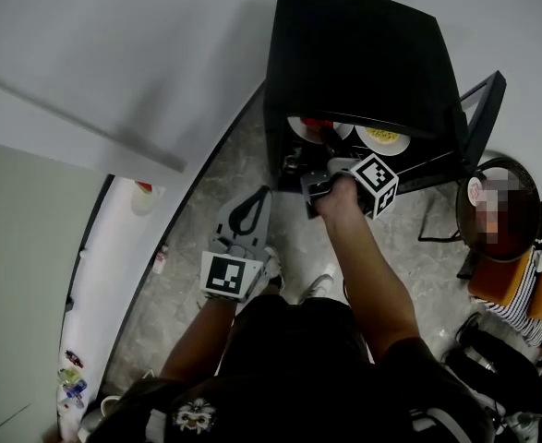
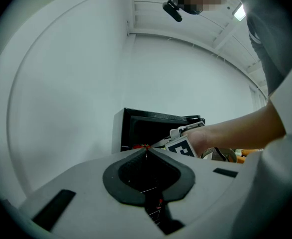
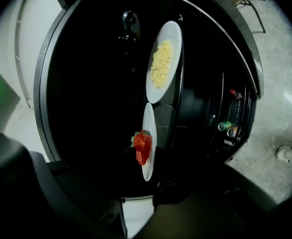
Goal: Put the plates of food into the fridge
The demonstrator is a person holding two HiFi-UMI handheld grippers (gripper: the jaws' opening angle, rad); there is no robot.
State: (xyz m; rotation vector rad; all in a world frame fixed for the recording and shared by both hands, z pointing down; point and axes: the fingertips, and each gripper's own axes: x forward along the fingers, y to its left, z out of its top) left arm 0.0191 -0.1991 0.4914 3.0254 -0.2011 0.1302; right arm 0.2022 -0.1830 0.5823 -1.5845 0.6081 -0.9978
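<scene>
strawberry plate (image 3: 149, 116) just ahead of right tongs (image 3: 138, 199)

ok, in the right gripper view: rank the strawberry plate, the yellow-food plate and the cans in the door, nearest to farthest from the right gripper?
1. The strawberry plate: centre, just ahead of the right gripper, whose jaws stand apart.
2. The yellow-food plate: beside it, further up the picture.
3. The cans: far right, in the door rack.

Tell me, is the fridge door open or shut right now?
Open. The fridge door stands swung out to the side, and the strawberry plate and the plate of yellow food show inside the fridge.
</scene>
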